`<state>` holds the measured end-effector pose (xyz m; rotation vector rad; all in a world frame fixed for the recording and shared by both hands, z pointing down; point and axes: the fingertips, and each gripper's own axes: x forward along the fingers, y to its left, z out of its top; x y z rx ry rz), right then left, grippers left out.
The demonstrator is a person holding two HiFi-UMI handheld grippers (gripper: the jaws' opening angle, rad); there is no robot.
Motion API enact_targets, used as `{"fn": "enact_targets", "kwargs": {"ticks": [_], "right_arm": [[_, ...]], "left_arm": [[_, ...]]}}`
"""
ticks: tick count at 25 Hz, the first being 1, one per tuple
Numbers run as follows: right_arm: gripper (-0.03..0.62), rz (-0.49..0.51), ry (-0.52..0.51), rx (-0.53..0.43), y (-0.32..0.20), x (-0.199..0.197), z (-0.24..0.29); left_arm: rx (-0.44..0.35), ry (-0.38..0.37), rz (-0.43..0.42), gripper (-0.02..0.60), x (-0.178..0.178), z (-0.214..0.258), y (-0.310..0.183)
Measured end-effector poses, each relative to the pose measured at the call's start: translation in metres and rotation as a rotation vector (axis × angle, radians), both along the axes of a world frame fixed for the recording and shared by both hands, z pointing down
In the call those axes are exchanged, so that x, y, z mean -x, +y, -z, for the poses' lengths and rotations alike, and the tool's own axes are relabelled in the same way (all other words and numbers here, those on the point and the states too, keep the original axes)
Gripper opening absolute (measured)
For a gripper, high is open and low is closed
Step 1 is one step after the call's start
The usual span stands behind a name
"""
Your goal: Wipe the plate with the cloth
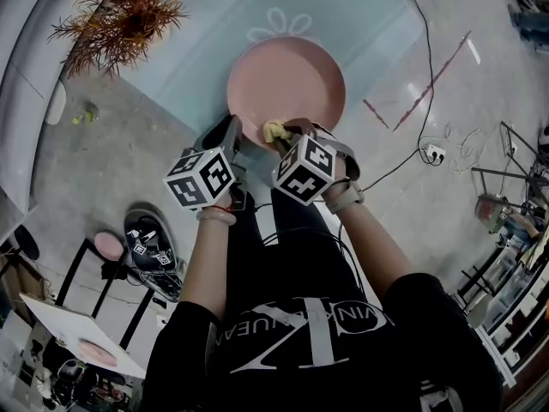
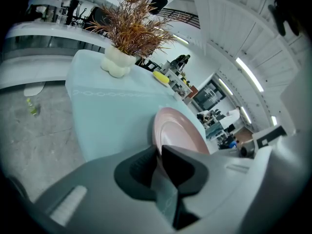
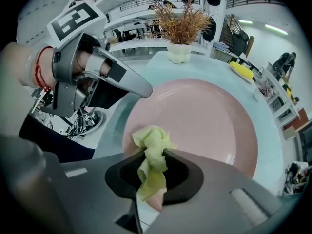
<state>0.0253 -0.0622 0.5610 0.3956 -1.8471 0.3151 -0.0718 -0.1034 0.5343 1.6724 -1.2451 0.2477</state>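
Observation:
A round pink plate (image 1: 286, 80) lies on the pale blue-green table (image 1: 197, 50) close to its near edge. My left gripper (image 1: 233, 140) is shut on the plate's near-left rim; in the left gripper view the plate (image 2: 178, 130) runs edge-on into the left gripper (image 2: 158, 152). My right gripper (image 1: 283, 136) is shut on a crumpled yellow-green cloth (image 1: 274, 131) at the plate's near edge. From the right gripper view the cloth (image 3: 152, 152) bunches out of the right gripper (image 3: 155, 155) over the plate (image 3: 204, 126), with the left gripper (image 3: 122, 79) on the rim to the left.
A dried brown plant in a white vase (image 1: 116, 11) stands at the table's far left corner. A yellow object (image 3: 242, 69) lies near the table's far edge. On the floor are cables (image 1: 425, 101) and a pink-topped stool (image 1: 109, 245).

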Motion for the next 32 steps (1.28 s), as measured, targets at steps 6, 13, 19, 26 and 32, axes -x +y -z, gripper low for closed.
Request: {"fn": "enact_targets", "kwargs": {"ticks": [6,13,19,26,32], "right_arm": [[0.072,0.046,-0.025,-0.027,-0.005,0.018,-0.001],[0.072,0.081,-0.059,-0.050,-0.013,0.034,0.003],[0.074,0.105,-0.072,-0.072,-0.024,0.044,0.000],[0.075,0.100,-0.112,-0.088,-0.039,0.055,0.001],[0.075,0.074,-0.139,-0.117,-0.065,0.062,0.002]], "left_arm": [[-0.003,0.004,0.013,0.000,0.003,-0.002,-0.001],[-0.011,-0.019,0.018,0.000,0.002,0.002,0.001],[-0.015,-0.013,0.016,0.000,0.001,-0.001,0.000],[-0.013,-0.009,0.025,0.000,0.001,-0.001,0.000],[-0.010,-0.008,0.027,0.000,0.001,-0.001,-0.001]]}}
